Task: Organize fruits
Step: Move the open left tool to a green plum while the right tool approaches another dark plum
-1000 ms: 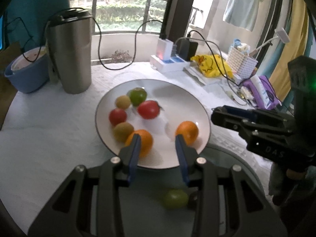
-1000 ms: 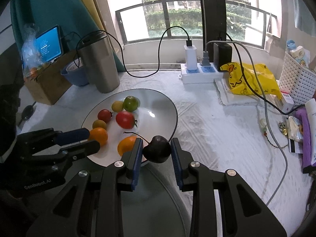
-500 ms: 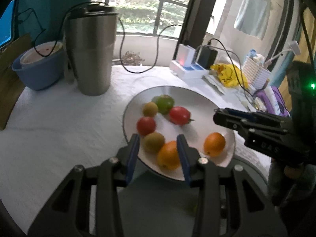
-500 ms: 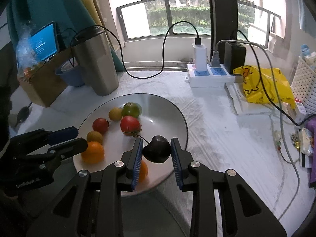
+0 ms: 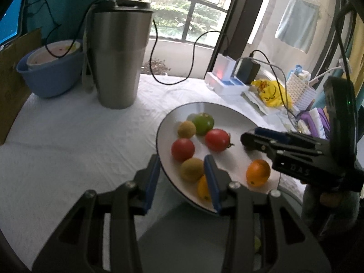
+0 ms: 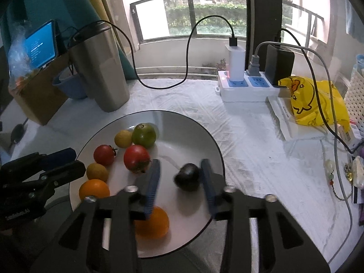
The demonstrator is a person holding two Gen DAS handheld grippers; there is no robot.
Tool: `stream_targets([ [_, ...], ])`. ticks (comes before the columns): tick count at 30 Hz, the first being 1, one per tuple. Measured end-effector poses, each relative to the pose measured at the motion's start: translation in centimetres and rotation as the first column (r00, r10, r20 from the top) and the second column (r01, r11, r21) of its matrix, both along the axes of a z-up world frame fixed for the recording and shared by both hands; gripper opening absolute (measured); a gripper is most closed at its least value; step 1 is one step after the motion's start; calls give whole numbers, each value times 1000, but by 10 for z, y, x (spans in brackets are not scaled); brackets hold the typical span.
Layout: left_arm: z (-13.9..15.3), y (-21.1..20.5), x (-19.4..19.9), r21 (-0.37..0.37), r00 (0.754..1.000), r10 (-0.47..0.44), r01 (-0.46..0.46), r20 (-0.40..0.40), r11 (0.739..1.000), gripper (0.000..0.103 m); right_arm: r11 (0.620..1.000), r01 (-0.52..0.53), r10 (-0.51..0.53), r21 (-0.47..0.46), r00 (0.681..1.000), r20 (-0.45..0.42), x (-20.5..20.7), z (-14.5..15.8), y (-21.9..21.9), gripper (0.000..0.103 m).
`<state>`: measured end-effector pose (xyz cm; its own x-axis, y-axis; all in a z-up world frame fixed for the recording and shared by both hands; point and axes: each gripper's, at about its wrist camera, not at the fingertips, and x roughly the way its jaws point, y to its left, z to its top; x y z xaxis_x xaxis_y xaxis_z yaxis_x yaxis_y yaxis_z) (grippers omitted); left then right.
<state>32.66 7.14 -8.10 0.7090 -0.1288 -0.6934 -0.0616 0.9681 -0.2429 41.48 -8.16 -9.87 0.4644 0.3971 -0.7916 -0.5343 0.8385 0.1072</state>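
A white plate (image 6: 195, 134) (image 5: 227, 111) holds several fruits: a green one (image 6: 144, 135), two red tomatoes (image 6: 136, 159) (image 6: 104, 154), small yellow-brown ones (image 6: 122, 138), and oranges (image 6: 152, 223) (image 6: 94, 188). My right gripper (image 6: 179, 179) is open over the plate, and a dark plum (image 6: 187, 177) sits between its fingers, close to the right one, free of the left. My left gripper (image 5: 182, 177) is open and empty at the plate's near left rim; it shows in the right wrist view (image 6: 56, 166). The right gripper shows in the left wrist view (image 5: 257, 136).
A steel tumbler (image 5: 118, 56) and a blue bowl (image 5: 50, 75) stand at the back left. A power strip with chargers (image 6: 245, 86), a yellow bag (image 6: 314, 100), a white basket (image 5: 300, 88) and cables lie at the back right. A cardboard box (image 6: 38, 95) stands far left.
My right gripper has opened and let go of the dark plum, which now sits on the plate. My left gripper has shifted left, to the plate's left rim.
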Motion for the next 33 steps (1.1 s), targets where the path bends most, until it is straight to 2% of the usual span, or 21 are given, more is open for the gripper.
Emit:
stream_targets([
  [17,20,-14,-39,42,999,-19,17,41,999,42,1000,-2,2,8,999,42,-48,28,-13,42],
  [33,29,-28,-81,58,998,-29,25,61,998,42,1000,-3,2,21,999,54,-98,36,-30,42],
])
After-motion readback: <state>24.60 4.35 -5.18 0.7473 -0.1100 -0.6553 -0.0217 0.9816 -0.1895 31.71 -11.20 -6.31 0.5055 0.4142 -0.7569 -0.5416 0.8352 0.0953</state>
